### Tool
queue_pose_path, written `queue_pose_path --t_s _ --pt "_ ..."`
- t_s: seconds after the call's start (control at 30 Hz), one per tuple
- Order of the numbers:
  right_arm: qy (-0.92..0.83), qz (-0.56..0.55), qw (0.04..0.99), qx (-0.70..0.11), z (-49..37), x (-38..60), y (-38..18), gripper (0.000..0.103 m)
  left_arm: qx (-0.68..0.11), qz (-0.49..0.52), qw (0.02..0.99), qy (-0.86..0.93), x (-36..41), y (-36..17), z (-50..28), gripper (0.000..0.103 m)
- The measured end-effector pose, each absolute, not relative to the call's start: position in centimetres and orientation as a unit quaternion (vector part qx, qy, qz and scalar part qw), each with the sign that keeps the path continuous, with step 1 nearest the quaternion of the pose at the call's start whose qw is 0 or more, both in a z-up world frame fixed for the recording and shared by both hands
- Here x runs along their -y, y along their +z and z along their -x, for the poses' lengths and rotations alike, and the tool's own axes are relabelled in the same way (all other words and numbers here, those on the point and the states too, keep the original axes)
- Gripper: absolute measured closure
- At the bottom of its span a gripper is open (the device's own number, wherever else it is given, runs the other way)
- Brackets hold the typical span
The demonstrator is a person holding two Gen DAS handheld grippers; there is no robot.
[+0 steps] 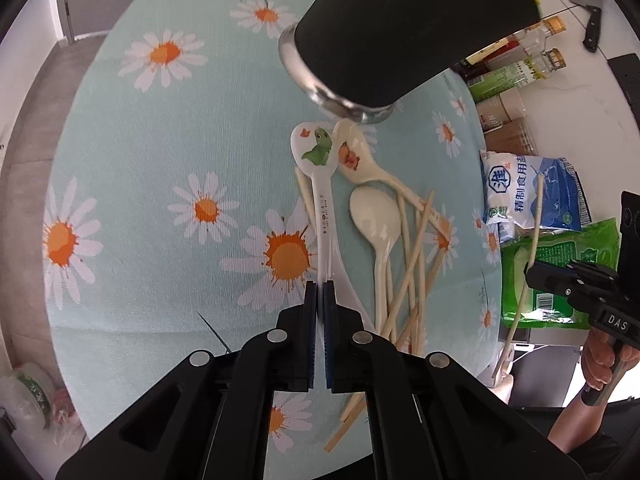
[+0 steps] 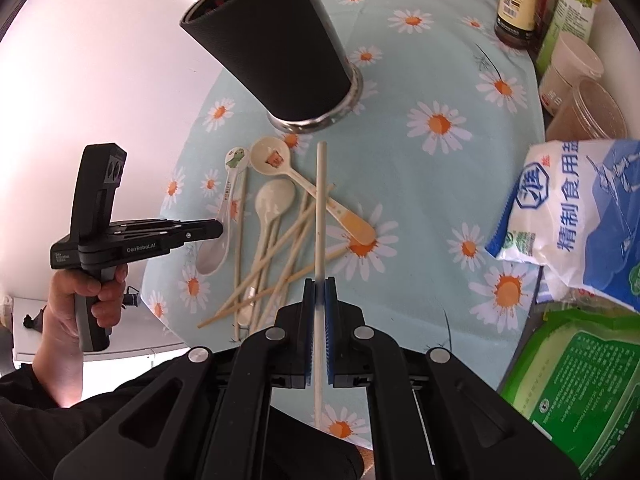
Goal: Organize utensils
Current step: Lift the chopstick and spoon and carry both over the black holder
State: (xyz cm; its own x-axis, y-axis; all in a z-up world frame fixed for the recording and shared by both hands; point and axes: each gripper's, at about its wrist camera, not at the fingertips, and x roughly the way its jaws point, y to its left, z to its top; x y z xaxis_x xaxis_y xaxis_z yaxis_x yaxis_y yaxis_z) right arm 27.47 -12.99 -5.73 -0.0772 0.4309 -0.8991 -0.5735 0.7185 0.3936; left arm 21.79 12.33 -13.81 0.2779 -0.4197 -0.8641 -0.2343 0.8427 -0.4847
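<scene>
My left gripper (image 1: 320, 286) is shut on the handle of a white dinosaur spoon (image 1: 318, 152), which also shows in the right wrist view (image 2: 236, 160). My right gripper (image 2: 319, 282) is shut on a pale chopstick (image 2: 320, 208), held above the pile; it also shows in the left wrist view (image 1: 532, 248). On the daisy cloth (image 1: 160, 200) lie a cream spoon (image 2: 274, 200), a spoon with an orange picture (image 2: 276, 158) and several chopsticks (image 2: 272, 264). A black utensil cup (image 2: 276, 48) with a steel base stands just behind them.
A salt bag (image 2: 580, 208) and a green packet (image 2: 572, 376) lie at the right. Sauce bottles (image 2: 516, 4) and plastic tubs (image 2: 580, 92) stand at the back right. The table edge runs along the left of the cloth.
</scene>
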Motion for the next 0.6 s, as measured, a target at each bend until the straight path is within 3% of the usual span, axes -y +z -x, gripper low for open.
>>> queue_pose_path --t_s 0.6 --pt "0.463 -0.038 0.738 -0.49 -28.6 8.7 1.6 0.097 -0.431 0.172 0.884 -0.062 -11.9 -1.3 -20.9 0.101"
